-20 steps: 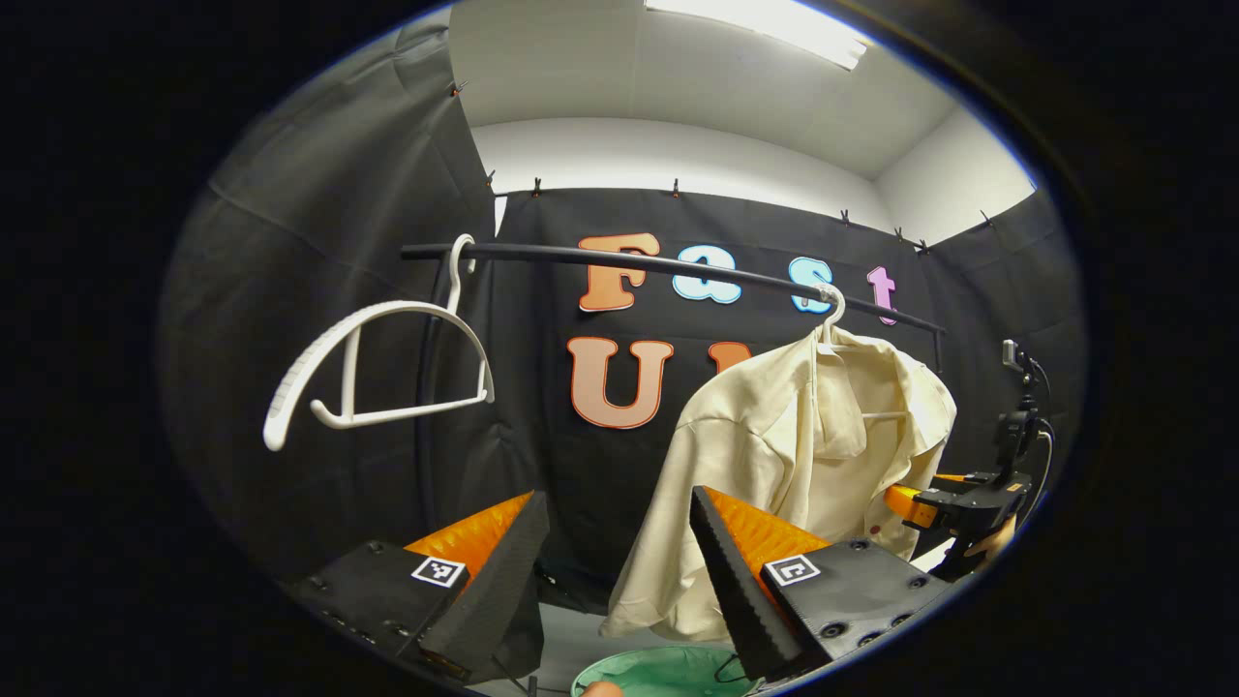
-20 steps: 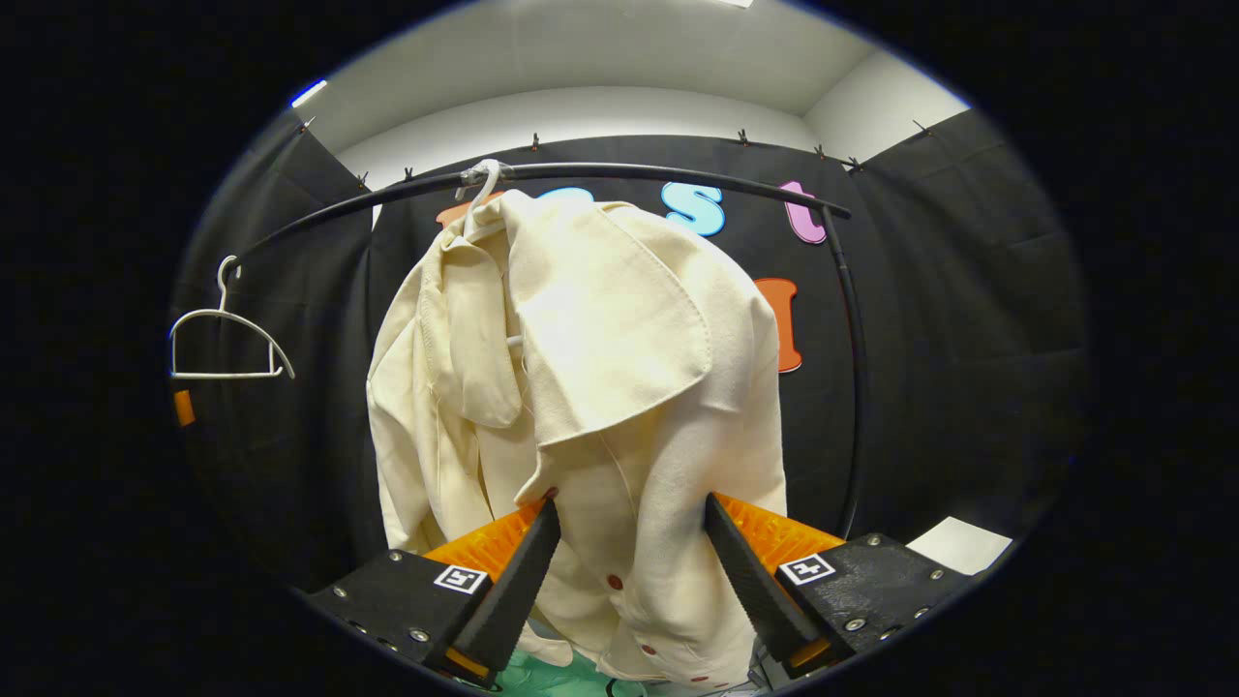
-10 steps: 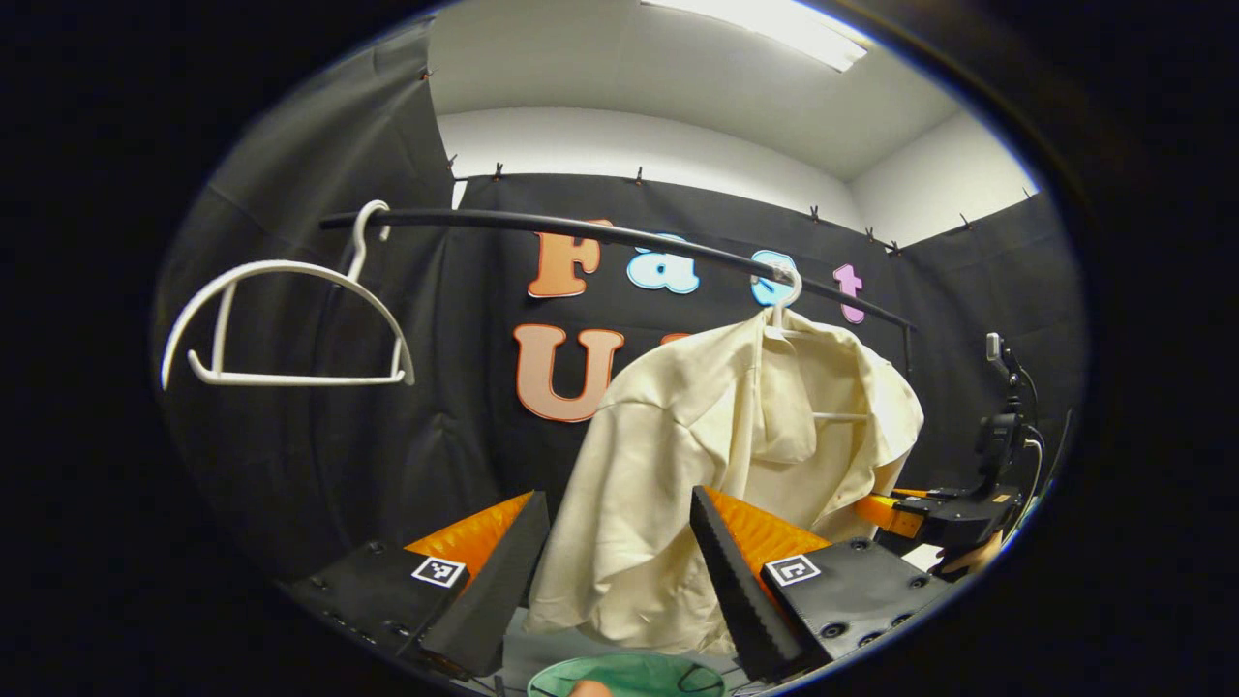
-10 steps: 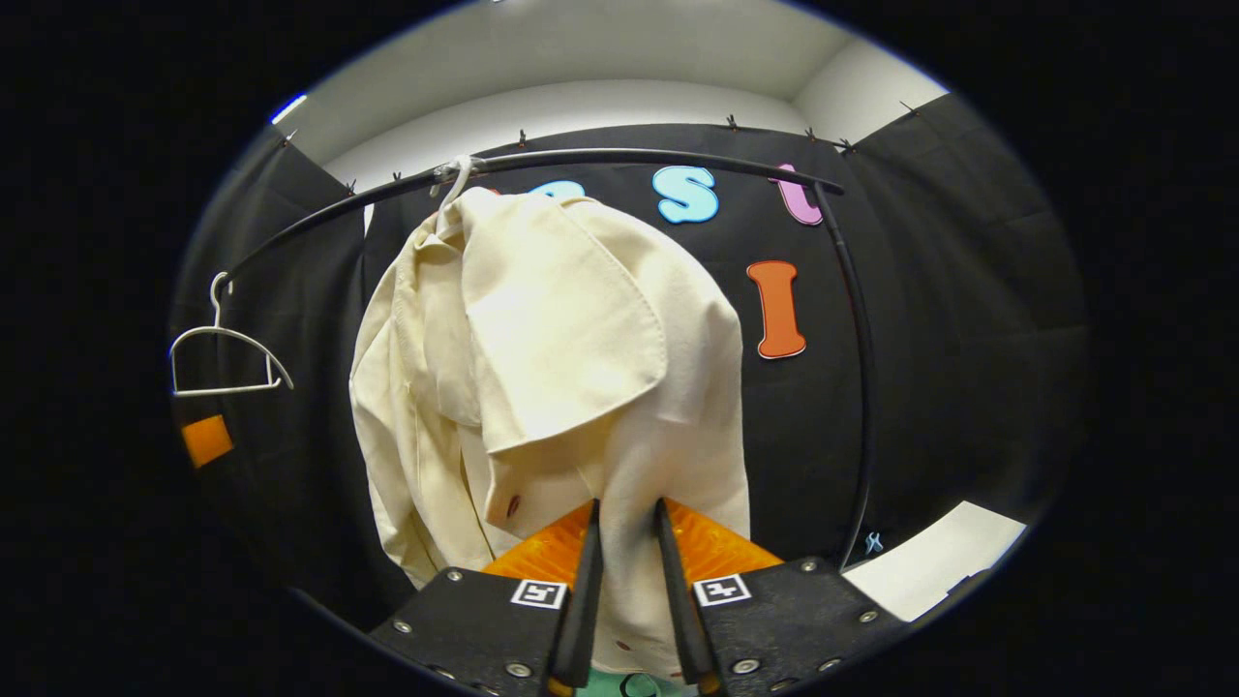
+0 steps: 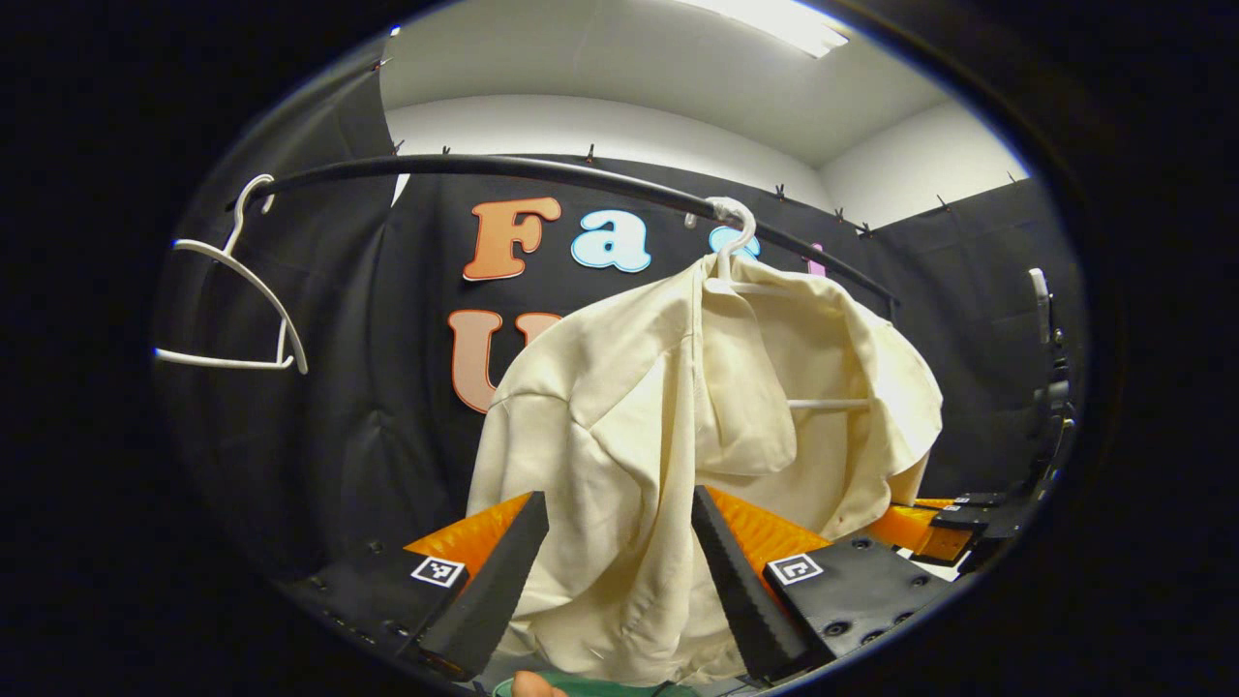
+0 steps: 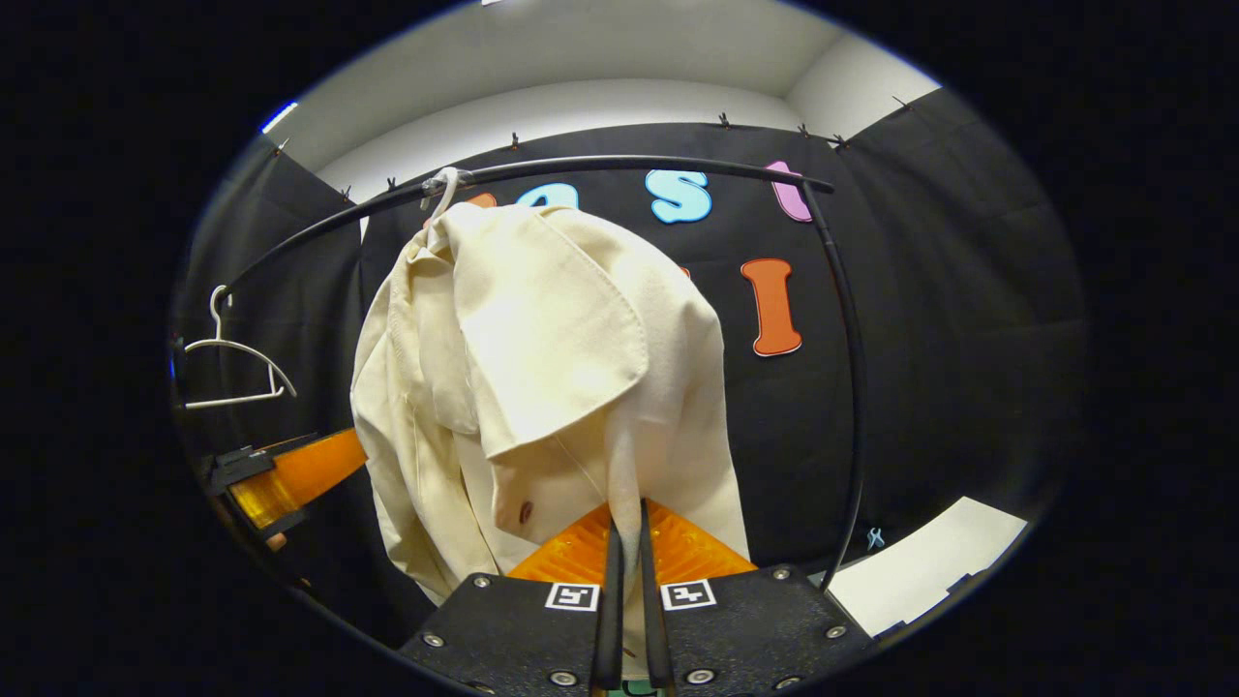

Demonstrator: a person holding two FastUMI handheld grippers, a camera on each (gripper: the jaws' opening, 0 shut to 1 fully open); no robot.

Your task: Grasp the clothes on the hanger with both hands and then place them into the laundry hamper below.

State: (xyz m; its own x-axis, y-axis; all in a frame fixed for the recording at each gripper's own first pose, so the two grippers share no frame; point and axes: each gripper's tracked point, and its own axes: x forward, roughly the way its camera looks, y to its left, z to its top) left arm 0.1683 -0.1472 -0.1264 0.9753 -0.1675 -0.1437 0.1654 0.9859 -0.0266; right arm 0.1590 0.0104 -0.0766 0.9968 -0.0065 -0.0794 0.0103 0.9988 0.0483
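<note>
A cream shirt [image 5: 697,426] [image 6: 542,358] hangs on a white hanger [image 5: 738,227] from a black rail [image 5: 484,166]. My left gripper [image 5: 619,571] is open, and the shirt's left side hangs between its fingers. In the right gripper view my right gripper [image 6: 627,590] is shut on a fold of the shirt's right front edge. My right gripper [image 5: 953,518] also appears at the far right of the left gripper view, and my left gripper [image 6: 281,474] at the left of the right gripper view. A sliver of the green hamper [image 5: 600,685] peeks out below the shirt.
An empty white hanger [image 5: 237,310] [image 6: 237,363] hangs at the rail's left end. The rail [image 6: 842,319] bends down on the right. A white sheet [image 6: 920,566] lies low on the right. A fingertip [image 5: 528,685] shows at the bottom edge.
My right gripper closed on the shirt's front edge. My left gripper moved right and closer, so the shirt now hangs between its open fingers.
</note>
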